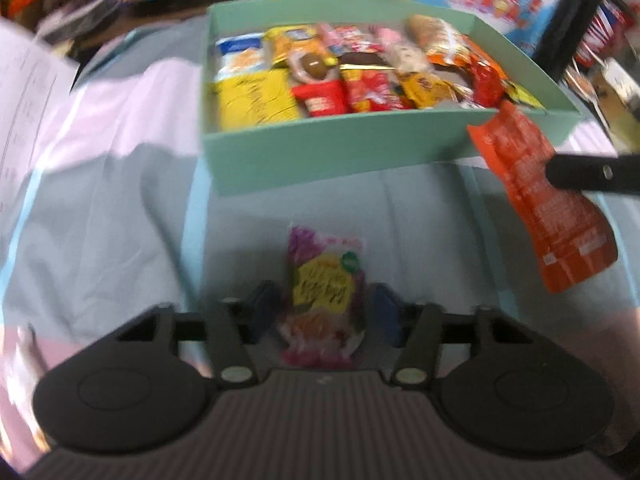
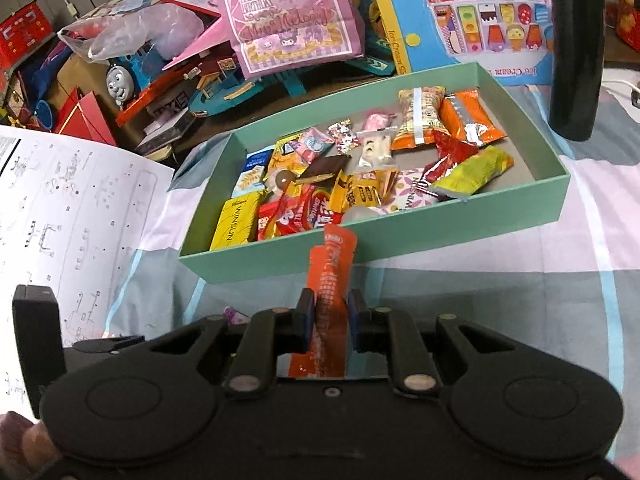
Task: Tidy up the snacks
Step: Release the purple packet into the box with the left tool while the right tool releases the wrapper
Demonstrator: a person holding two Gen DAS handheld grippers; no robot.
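Note:
My left gripper point(image 1: 325, 312) is open over the pale sheet, its blue pads on either side of a pink and yellow snack packet point(image 1: 324, 292) that lies there. Neither pad presses on it. My right gripper point(image 2: 331, 308) is shut on a long orange packet point(image 2: 332, 276), holding it in the air just in front of the near wall of the mint-green box point(image 2: 400, 244). In the left wrist view the orange packet point(image 1: 552, 200) hangs at the right beside the box point(image 1: 320, 152), pinched by a black finger point(image 1: 580, 172). Several mixed snacks fill the box.
A white printed instruction sheet point(image 2: 72, 200) lies left of the box. Behind it stand a blue toy train point(image 2: 128, 72), a pink gift bag point(image 2: 288, 12) and an ice cream toy carton point(image 2: 480, 20). A black post point(image 2: 572, 48) rises at the far right.

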